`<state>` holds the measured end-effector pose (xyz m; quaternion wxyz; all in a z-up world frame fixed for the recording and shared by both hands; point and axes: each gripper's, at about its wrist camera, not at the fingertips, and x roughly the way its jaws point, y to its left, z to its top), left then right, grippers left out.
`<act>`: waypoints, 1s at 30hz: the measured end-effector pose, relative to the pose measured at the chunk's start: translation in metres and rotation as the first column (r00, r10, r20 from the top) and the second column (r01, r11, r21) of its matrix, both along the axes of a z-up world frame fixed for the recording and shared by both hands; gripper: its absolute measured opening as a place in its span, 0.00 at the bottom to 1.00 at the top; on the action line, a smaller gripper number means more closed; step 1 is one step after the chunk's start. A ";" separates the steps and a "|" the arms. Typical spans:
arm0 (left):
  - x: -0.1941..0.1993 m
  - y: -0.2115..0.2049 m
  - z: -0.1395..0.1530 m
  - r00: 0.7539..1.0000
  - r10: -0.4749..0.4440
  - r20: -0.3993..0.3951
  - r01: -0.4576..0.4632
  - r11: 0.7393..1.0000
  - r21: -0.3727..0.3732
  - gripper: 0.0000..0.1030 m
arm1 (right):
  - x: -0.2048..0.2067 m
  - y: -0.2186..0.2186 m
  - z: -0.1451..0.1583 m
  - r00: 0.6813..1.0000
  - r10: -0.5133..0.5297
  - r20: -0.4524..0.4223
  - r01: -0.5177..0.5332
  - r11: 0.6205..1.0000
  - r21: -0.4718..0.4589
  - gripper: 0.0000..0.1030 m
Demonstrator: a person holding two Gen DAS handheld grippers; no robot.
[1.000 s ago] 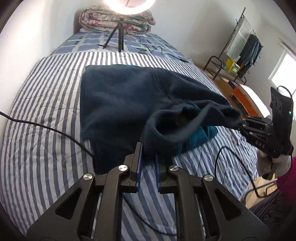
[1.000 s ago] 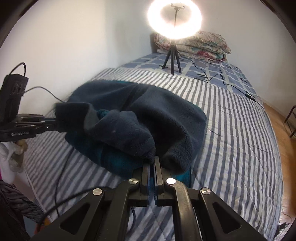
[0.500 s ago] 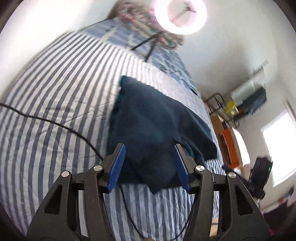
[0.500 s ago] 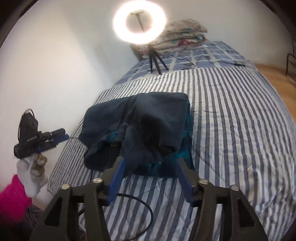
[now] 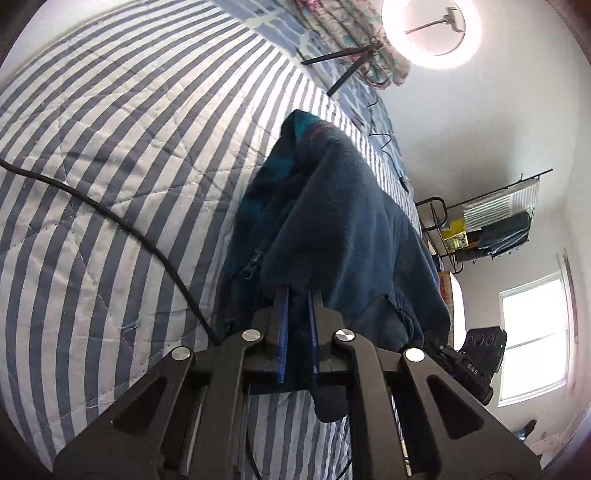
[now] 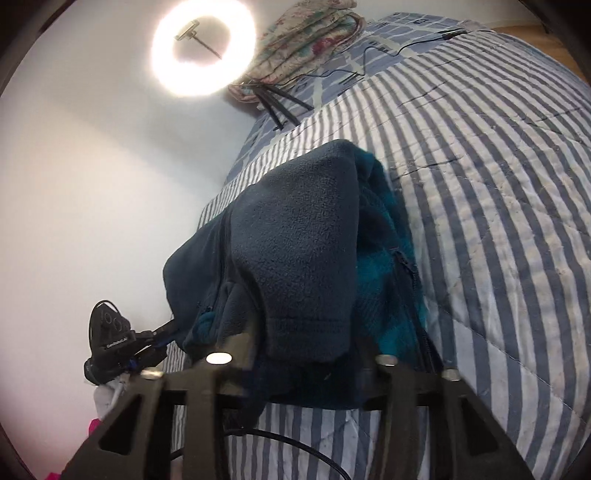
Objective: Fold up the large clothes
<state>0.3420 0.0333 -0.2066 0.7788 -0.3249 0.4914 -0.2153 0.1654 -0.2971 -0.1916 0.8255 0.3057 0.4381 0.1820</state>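
Left wrist view: we see the left gripper [image 5: 297,295] with its blue-lined fingers [image 5: 281,332] drawn close together and pinching a fold of the dark navy fleece jacket [image 5: 332,206]; a flap of the fabric hangs down between and below them. The jacket is bunched and lifted at this near end — its teal lining [image 5: 280,166] and a zipper pull [image 5: 248,267] show on the left flank — while its far end rests on the striped quilt [image 5: 110,147] of the bed, toward the bed's right edge. A black cable [image 5: 140,232] runs across the quilt from the left edge to just beside the gripper. At the head of the bed stand a tripod [image 5: 347,70] and a ring light [image 5: 432,33], with a folded floral blanket [image 5: 332,26] behind. Beyond the right edge we note a clothes rack [image 5: 491,221], a window [image 5: 535,339], and the right gripper [image 5: 469,365] low beside the jacket's right corner.

Right wrist view: the jacket [image 6: 295,236] drapes over the right gripper [image 6: 303,354], hiding its fingertips; we cannot tell whether the jaws are closed on the cloth. The teal lining [image 6: 380,266] and zipper lie along the jacket's right side, over the quilt [image 6: 498,184]. The left gripper [image 6: 147,343] meets the jacket's left corner near the bed's left edge.
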 end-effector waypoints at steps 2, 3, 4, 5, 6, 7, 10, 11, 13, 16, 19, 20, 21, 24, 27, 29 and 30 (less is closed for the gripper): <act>-0.007 -0.003 0.007 1.000 -0.008 0.016 0.008 1.000 -0.006 0.05 | -0.003 0.000 0.006 1.000 0.007 0.018 -0.008 1.000 0.013 0.12; -0.011 -0.005 0.011 1.000 -0.010 0.022 0.011 1.000 -0.017 0.05 | -0.004 -0.002 0.011 1.000 0.007 0.024 -0.007 1.000 0.023 0.11; -0.015 -0.008 0.017 0.999 -0.016 0.030 0.017 0.999 -0.030 0.05 | -0.004 -0.004 0.015 0.999 0.012 0.030 -0.012 1.000 0.027 0.10; -0.022 -0.009 0.024 0.999 -0.022 0.044 0.024 0.999 -0.040 0.05 | -0.008 -0.005 0.023 0.999 0.023 0.043 -0.024 0.999 0.025 0.10; -0.028 -0.008 0.029 0.998 -0.029 0.059 0.031 0.999 -0.037 0.04 | -0.011 -0.007 0.030 0.998 0.032 0.051 -0.033 0.999 0.035 0.09; -0.033 -0.009 0.034 0.997 -0.036 0.072 0.038 0.999 -0.024 0.04 | -0.014 -0.011 0.034 0.998 0.035 0.051 -0.038 0.998 0.050 0.09; -0.044 -0.011 0.025 0.998 -0.049 0.049 0.048 0.999 0.021 0.04 | -0.025 -0.022 0.033 0.999 0.038 0.036 -0.042 0.995 0.093 0.09; -0.046 -0.011 0.018 0.998 -0.047 0.032 0.046 0.998 0.050 0.04 | -0.026 -0.023 0.025 0.999 0.032 0.012 -0.032 0.998 0.062 0.09; -0.047 -0.011 -0.008 0.998 -0.035 -0.048 0.039 0.997 0.072 0.04 | -0.024 -0.022 0.002 0.998 0.021 -0.060 -0.021 1.000 0.002 0.09; -0.049 -0.015 -0.029 0.996 -0.042 -0.081 0.052 0.991 0.122 0.04 | -0.019 -0.015 -0.024 0.994 0.012 -0.111 -0.020 0.998 -0.065 0.08; -0.052 -0.022 -0.021 0.996 -0.065 -0.057 0.074 0.983 0.167 0.05 | -0.017 -0.012 -0.019 0.995 0.011 -0.095 -0.019 0.997 -0.076 0.09; -0.052 -0.023 -0.015 0.996 -0.075 -0.054 0.084 0.979 0.184 0.06 | -0.017 -0.011 -0.013 0.996 0.024 -0.088 -0.032 0.996 -0.088 0.10; -0.053 -0.023 -0.010 0.996 -0.078 -0.049 0.086 0.975 0.203 0.07 | -0.017 -0.010 -0.007 0.996 0.038 -0.081 -0.046 0.994 -0.098 0.14; -0.059 -0.027 0.013 0.995 -0.100 -0.018 0.101 0.956 0.276 0.16 | -0.018 -0.011 0.014 0.995 0.079 -0.062 -0.087 0.986 -0.142 0.31; -0.076 -0.027 0.048 0.989 -0.126 0.082 0.089 0.929 0.359 0.16 | -0.026 -0.021 0.038 0.992 0.121 -0.031 -0.125 0.983 -0.136 0.39; -0.086 -0.029 0.076 0.976 -0.133 0.170 0.059 0.921 0.385 0.16 | -0.031 -0.029 0.058 0.991 0.129 0.019 -0.125 0.980 -0.158 0.39; -0.088 -0.031 0.086 0.971 -0.132 0.201 0.045 0.921 0.388 0.16 | -0.033 -0.031 0.067 0.991 0.127 0.051 -0.116 0.977 -0.180 0.39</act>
